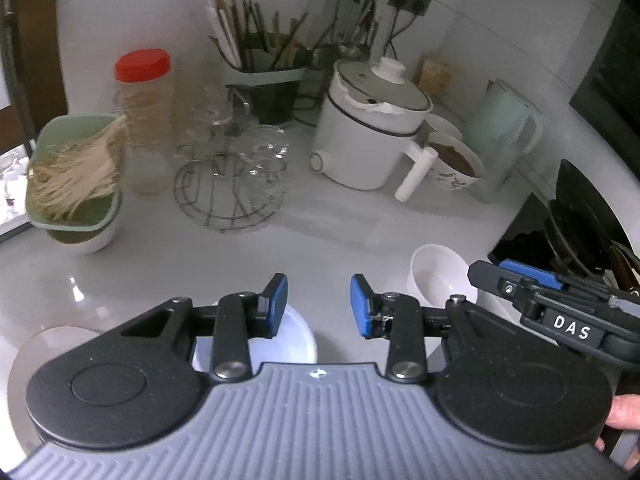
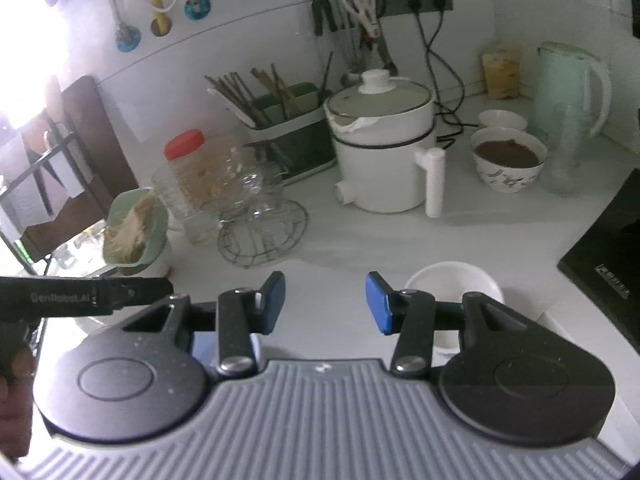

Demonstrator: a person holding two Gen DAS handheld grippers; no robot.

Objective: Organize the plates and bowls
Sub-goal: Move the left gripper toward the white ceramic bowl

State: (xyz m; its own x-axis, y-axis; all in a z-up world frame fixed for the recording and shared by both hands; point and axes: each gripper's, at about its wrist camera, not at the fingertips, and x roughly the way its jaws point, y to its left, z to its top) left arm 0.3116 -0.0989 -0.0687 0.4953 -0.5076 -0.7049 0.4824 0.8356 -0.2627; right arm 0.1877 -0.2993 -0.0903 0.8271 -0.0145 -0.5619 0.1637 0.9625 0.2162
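In the left wrist view my left gripper [image 1: 319, 306] stands open over the white counter [image 1: 320, 240], with nothing between its blue pads [image 1: 276, 304]. A shallow white bowl [image 1: 294, 340] lies just under its left finger. A white plate [image 1: 44, 346] sits at the lower left. A deeper white bowl [image 1: 436, 276] rests to the right, beside my right gripper [image 1: 504, 274]. In the right wrist view the right gripper [image 2: 326, 305] is open and empty, and the white bowl [image 2: 452, 284] lies behind its right finger. The left gripper [image 2: 160, 288] reaches in from the left.
A white electric pot [image 2: 380, 160] stands mid-counter. Right of it are a patterned bowl [image 2: 508, 160] with brown contents, a small white bowl [image 2: 502, 120] and a mint kettle [image 2: 568, 88]. A wire rack with glassware [image 2: 260, 224], a red-lidded jar [image 2: 184, 176] and a green noodle basket [image 2: 134, 232] stand left. A black cooktop [image 2: 608, 260] borders the right.
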